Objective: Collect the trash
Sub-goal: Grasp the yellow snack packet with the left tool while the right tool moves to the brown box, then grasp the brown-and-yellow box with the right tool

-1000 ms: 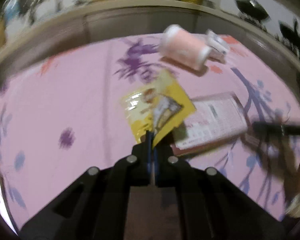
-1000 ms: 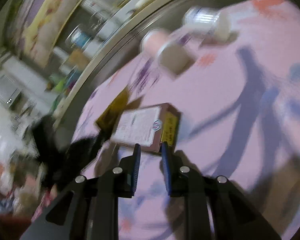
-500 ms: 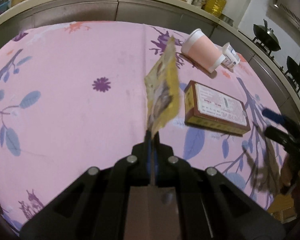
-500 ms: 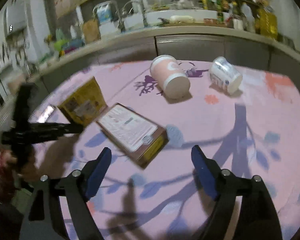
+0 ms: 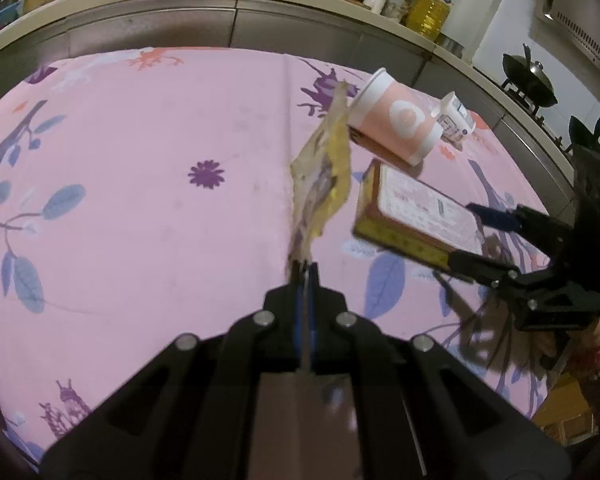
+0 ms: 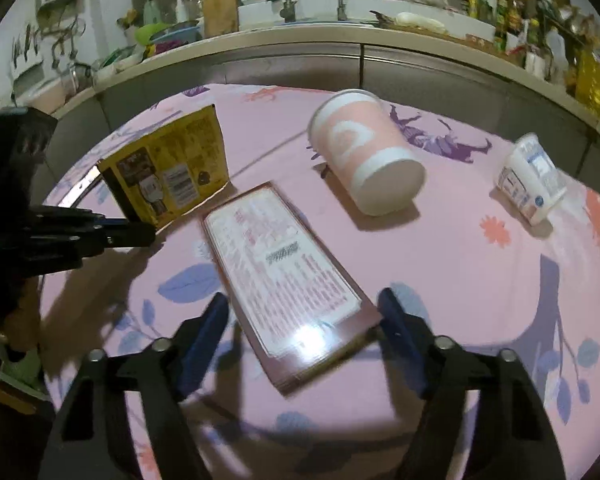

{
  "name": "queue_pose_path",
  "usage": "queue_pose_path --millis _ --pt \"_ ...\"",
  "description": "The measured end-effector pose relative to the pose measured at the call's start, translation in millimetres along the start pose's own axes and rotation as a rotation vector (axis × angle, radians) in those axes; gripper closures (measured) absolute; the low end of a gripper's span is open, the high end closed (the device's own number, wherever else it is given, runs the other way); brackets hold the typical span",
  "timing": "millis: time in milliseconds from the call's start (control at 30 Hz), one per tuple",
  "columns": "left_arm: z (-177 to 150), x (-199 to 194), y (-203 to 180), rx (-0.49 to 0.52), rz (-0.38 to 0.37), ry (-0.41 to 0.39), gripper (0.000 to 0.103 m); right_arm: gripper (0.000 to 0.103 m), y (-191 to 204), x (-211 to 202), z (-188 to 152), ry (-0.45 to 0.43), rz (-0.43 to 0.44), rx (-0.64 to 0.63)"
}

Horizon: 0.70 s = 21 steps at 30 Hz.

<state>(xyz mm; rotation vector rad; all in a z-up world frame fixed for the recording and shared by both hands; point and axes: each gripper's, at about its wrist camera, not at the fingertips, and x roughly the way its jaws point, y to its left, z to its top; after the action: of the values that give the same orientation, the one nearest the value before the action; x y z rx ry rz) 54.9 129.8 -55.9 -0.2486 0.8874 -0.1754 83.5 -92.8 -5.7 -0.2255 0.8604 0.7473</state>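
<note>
A pink flowered cloth (image 6: 480, 280) is covering the table before a cluttered kitchen counter (image 6: 300, 46). The left gripper (image 5: 305, 270) is clamping a yellow wrapper (image 5: 324, 172) above the cloth, edge-on in its own view, its printed face and barcode showing only in the right view. The right gripper (image 6: 304, 312) is closing around the flat box (image 6: 288, 280), pads not touching it; the cup (image 6: 364, 156) and tub (image 6: 530, 178) are lying beyond, print unreadable.

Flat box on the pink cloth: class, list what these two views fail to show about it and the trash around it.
- Flat box: print blurred in both views.
- Yellow wrapper: edge-on in left view, face unreadable.
- Small white tub: label too small.
- Trash bin: outside both frames.
</note>
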Motion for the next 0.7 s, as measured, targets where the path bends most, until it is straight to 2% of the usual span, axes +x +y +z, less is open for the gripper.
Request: queue_pose_path --millis 267,400,500,700 --pt "1.3 5.0 -0.1 -0.013 0.037 0.013 0.101 0.043 -1.2 -28.6 -25.5 -0.009 0.068 0.171" --pt "5.0 7.8 1.4 -0.028 0.04 0.018 0.095 0.044 -6.7 -34.7 -33.3 -0.02 0.111 0.299" --pt "10.2 10.3 0.5 -0.027 0.051 0.014 0.088 0.044 -5.7 -35.2 -31.9 -0.023 0.115 0.326" --pt "18.0 11.5 -1.8 -0.025 0.026 -0.004 0.088 0.045 1.7 -35.0 -27.7 -0.025 0.119 0.336"
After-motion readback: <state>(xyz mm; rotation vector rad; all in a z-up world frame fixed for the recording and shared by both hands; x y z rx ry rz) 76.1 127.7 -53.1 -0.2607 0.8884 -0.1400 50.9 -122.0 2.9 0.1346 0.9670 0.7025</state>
